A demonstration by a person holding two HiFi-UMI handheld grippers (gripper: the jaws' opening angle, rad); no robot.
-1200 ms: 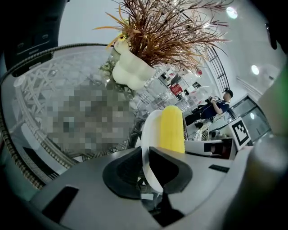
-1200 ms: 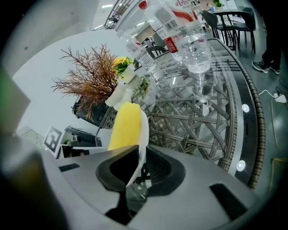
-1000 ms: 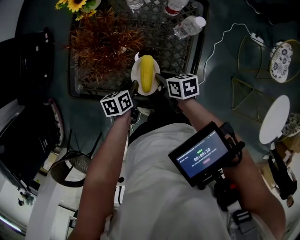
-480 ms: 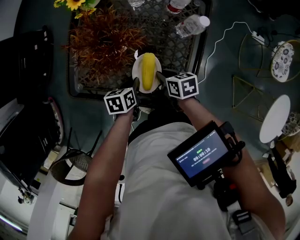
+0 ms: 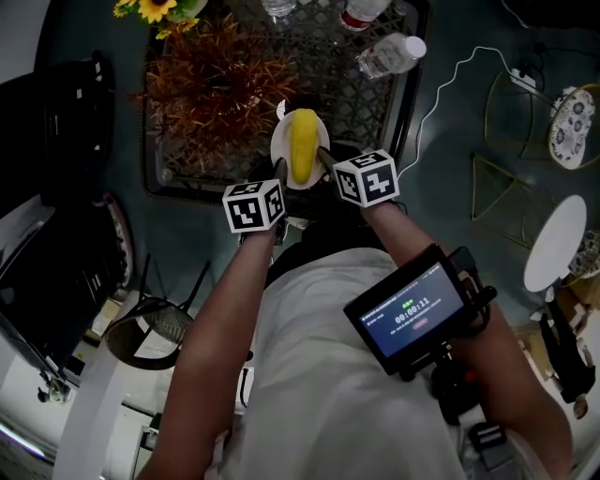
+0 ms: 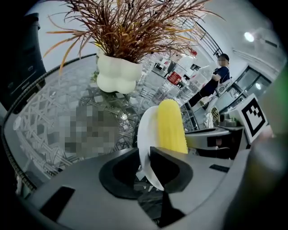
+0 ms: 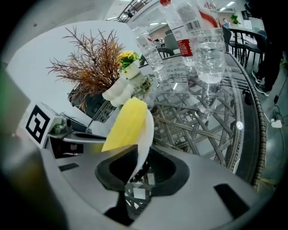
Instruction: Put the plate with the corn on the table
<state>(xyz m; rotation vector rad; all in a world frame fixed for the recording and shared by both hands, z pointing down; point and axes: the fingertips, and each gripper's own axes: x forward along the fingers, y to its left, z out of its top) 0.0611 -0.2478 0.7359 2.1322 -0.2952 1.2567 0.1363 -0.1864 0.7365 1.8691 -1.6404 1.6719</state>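
A small white plate (image 5: 280, 150) carries a yellow corn cob (image 5: 303, 144) above the near edge of a glass table with a woven lattice (image 5: 347, 103). My left gripper (image 5: 278, 172) is shut on the plate's left rim, and my right gripper (image 5: 324, 157) is shut on its right rim. In the left gripper view the plate (image 6: 146, 134) stands edge-on between the jaws with the corn (image 6: 171, 128) to its right. The right gripper view shows the plate (image 7: 145, 134) pinched in the jaws, the corn (image 7: 126, 126) to its left.
A rust-coloured dried plant (image 5: 206, 84) in a white pot (image 6: 118, 76) stands left of the plate. Plastic water bottles (image 5: 389, 54) lie at the table's far right, tall ones (image 7: 198, 40) close ahead. A sunflower (image 5: 155, 7) sits at the far left corner. A person (image 6: 216, 78) stands beyond.
Both grippers have carried the plate with the corn a little forward and to the right, further over the table's near edge. Their hold is unchanged.
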